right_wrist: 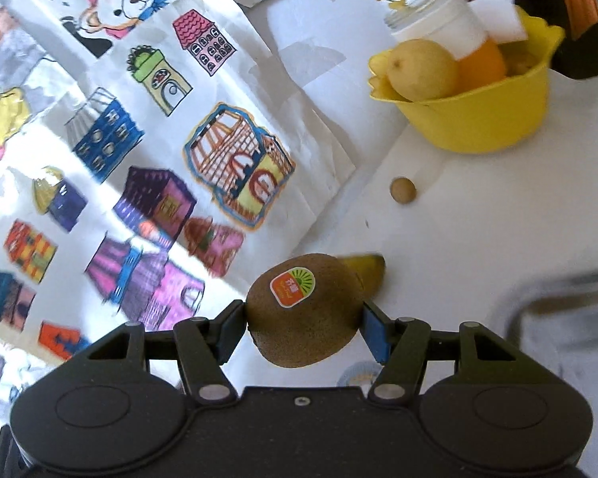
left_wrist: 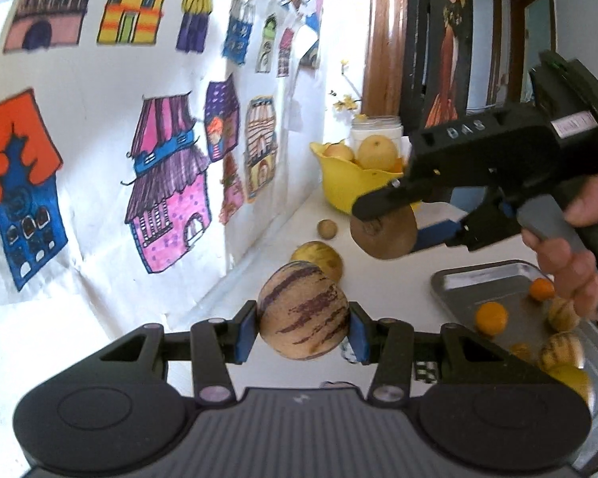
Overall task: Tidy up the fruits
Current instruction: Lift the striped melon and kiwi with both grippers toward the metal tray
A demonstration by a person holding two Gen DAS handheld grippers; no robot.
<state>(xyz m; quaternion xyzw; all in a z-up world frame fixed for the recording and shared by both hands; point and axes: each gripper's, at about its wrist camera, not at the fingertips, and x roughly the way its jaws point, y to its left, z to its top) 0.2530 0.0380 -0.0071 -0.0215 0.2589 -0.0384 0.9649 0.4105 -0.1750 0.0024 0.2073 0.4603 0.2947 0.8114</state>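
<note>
The left gripper (left_wrist: 303, 324) clamps a purple-striped pepino melon (left_wrist: 303, 310) above the tabletop (left_wrist: 438, 239), stripes running roughly crosswise. The right gripper (right_wrist: 303, 324) grips a kiwi (right_wrist: 303, 310) (sticker up), long axis spanning pad to pad, short of the yellow bowl (right_wrist: 478, 119).

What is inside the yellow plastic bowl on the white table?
The yellow plastic bowl holds a round yellow pear-like fruit and an orange fruit. Anything lower in the bowl is hidden by its wall.

Setting: a home interior.
Wall: children's drawings (left_wrist: 167, 183) of coloured houses.
Tabletop (right_wrist: 478, 231): yellow fruit bowl (right_wrist: 482, 119), jar (right_wrist: 438, 16).
Background: wooden door frames (left_wrist: 518, 32).
</note>
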